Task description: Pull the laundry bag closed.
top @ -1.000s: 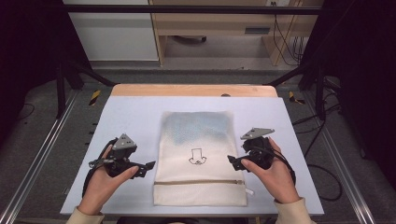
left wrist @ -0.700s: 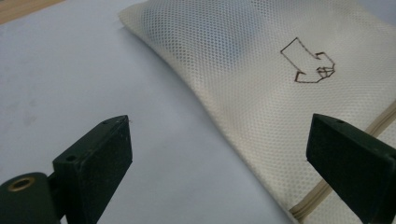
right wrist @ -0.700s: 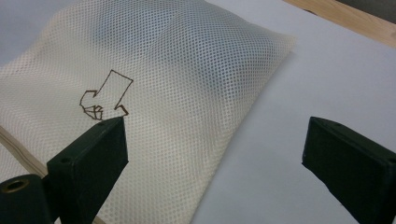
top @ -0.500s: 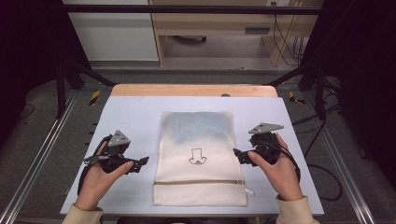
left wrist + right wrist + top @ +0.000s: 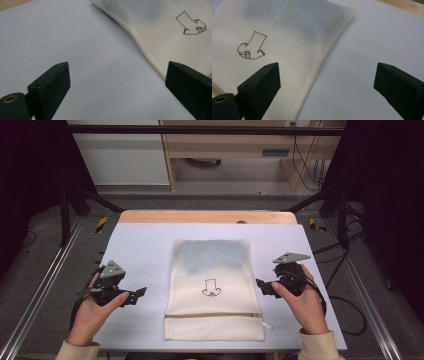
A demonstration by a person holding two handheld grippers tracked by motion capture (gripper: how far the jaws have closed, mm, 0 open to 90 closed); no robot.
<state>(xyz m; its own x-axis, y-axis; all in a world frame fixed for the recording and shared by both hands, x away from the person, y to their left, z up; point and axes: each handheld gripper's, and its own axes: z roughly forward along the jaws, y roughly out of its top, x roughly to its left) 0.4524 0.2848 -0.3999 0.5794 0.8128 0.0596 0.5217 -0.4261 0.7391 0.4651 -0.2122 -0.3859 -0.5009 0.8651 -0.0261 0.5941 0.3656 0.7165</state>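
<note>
A cream mesh bag (image 5: 214, 290) lies flat in the middle of the pale blue table (image 5: 145, 245), its zipper (image 5: 212, 315) running across the end nearest the person and a small brown arrow drawing (image 5: 210, 287) near its centre. Something bluish shows through the mesh at the far end (what it is cannot be made out).

The 2 grippers sit on either side of the bag, each held in a hand and pointing inward toward it. The left gripper (image 5: 135, 293) is apart from the bag's left edge — in the left gripper view its jaws stand wide apart with bare table between them, and the bag's edge runs just past the right-hand jaw, not touching. The right gripper (image 5: 261, 285) is just beside the bag's right edge — in the right gripper view its jaws are likewise spread wide and empty; the mesh edge passes between them, with one jaw over the fabric and the other over bare table. Neither gripper grasps anything.
</note>
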